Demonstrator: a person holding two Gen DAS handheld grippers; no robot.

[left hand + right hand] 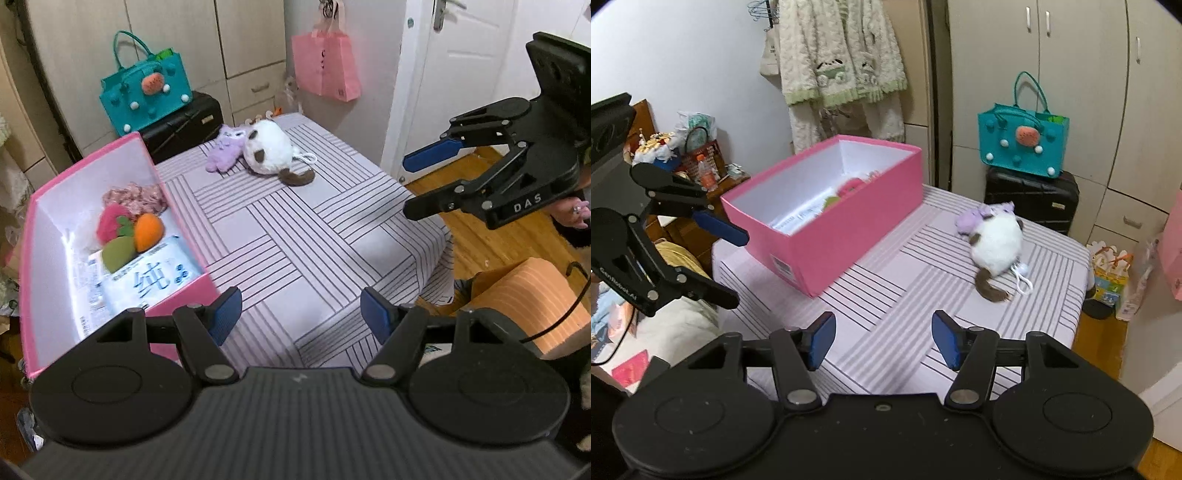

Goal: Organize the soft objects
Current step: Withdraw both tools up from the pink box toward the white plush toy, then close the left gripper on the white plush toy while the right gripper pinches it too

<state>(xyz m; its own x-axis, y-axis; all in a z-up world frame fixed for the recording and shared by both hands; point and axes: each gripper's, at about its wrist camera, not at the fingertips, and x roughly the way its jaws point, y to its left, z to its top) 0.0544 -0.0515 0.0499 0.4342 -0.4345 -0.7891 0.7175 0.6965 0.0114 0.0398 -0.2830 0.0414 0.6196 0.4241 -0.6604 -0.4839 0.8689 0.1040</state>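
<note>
A pink box (184,291) (849,236) stands on the left of the striped table (295,229) (923,295). It holds a pink, a green and an orange soft toy (147,232), a floral cloth (136,197) and a tissue pack (147,280). A white and brown plush cat (269,147) (997,243) and a purple plush (225,151) (971,218) lie together at the table's far side. My left gripper (301,317) (733,267) is open and empty above the table's near edge beside the box. My right gripper (882,341) (406,186) is open and empty, off the table's right side.
A teal handbag (147,96) (1023,144) sits on a black suitcase (184,125) (1030,199) behind the table. A pink bag (325,66) hangs at the back by a white door (461,74). An orange stool (528,295) stands on the wooden floor at right. Clutter lies left of the table (683,155).
</note>
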